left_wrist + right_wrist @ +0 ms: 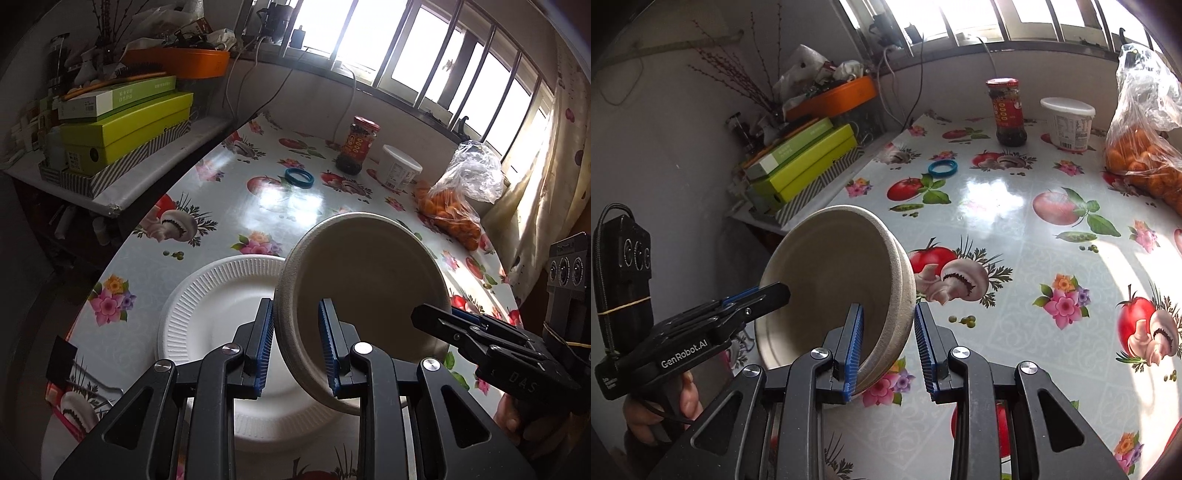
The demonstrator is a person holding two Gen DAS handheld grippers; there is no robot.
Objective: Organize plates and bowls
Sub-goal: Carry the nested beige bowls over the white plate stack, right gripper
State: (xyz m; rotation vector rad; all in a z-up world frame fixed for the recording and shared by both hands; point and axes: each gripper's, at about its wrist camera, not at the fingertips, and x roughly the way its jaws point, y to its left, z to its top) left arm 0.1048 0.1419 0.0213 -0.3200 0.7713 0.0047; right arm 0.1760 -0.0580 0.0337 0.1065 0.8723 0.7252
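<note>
Beige bowl (369, 295) at lower centre, clamped at opposite rims by left gripper (297, 347) and right gripper (888, 349), above white foam plate (218, 314).

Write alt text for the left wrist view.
Both grippers, left and right, hold a tilted beige bowl by opposite rims above a white ribbed plate on a floral tablecloth. A sauce jar stands behind.

Beige bowl (365, 280); white ribbed plate (218, 314); tablecloth (1027, 229) white, printed with red tomatoes, mushrooms, pink flowers. Teal ring (942, 167), red-lidded jar (1006, 110), lime-green boxes (125, 129), orange fruit in a clear bag (1141, 140).
</note>
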